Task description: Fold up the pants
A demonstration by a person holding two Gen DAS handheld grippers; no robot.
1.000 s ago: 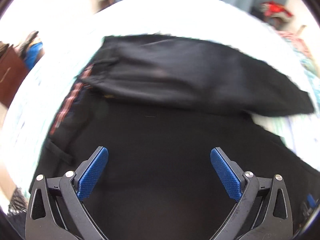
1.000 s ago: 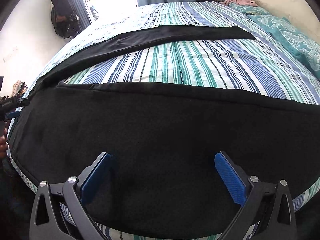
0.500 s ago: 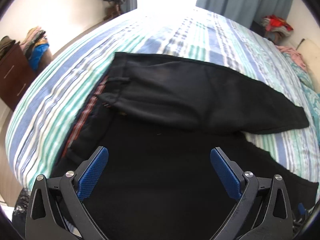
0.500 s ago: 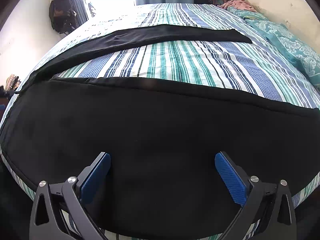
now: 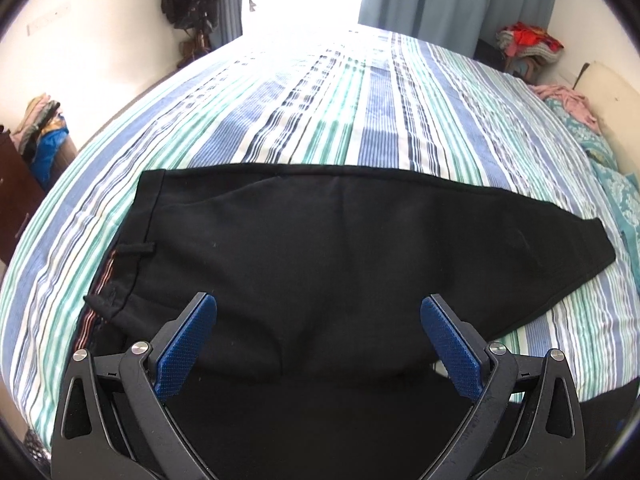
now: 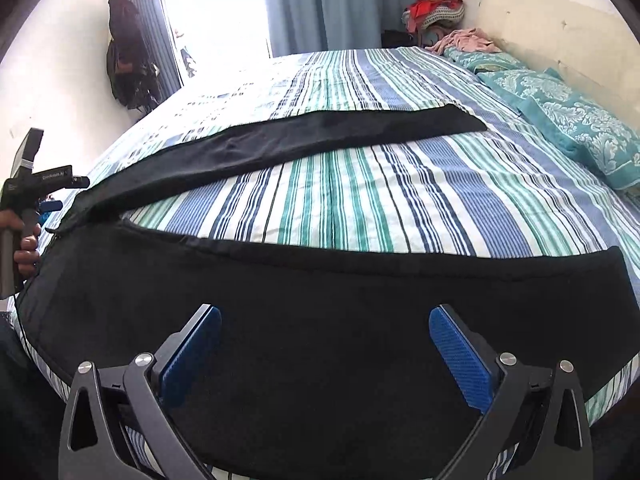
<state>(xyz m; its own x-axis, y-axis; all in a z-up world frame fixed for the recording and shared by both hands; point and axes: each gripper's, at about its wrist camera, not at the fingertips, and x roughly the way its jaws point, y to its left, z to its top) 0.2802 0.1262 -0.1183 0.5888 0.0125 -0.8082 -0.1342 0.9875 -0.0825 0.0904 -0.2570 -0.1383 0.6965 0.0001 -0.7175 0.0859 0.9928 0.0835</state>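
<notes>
Black pants (image 5: 320,256) lie spread on the striped bed, the waistband with its striped lining (image 5: 120,256) at the left and the far leg reaching right to its hem. My left gripper (image 5: 318,340) hovers open over the seat area, holding nothing. In the right wrist view the near leg (image 6: 320,320) lies across the bed's front edge and the far leg (image 6: 304,140) stretches away diagonally. Above the near leg my right gripper (image 6: 325,354) is open and empty. At the far left of that view a hand holds the left gripper's handle (image 6: 24,200).
The striped bedsheet (image 5: 360,112) stretches toward a bright window with blue curtains (image 6: 352,4). Teal patterned pillows (image 6: 576,120) and a pink garment (image 6: 464,40) lie at the headboard side on the right. A dark cabinet with piled clothes (image 5: 24,168) stands left of the bed.
The left wrist view has tilted up and back, so more of the bed and the whole far leg show. The right wrist view has lifted slightly. Both grippers stay open.
</notes>
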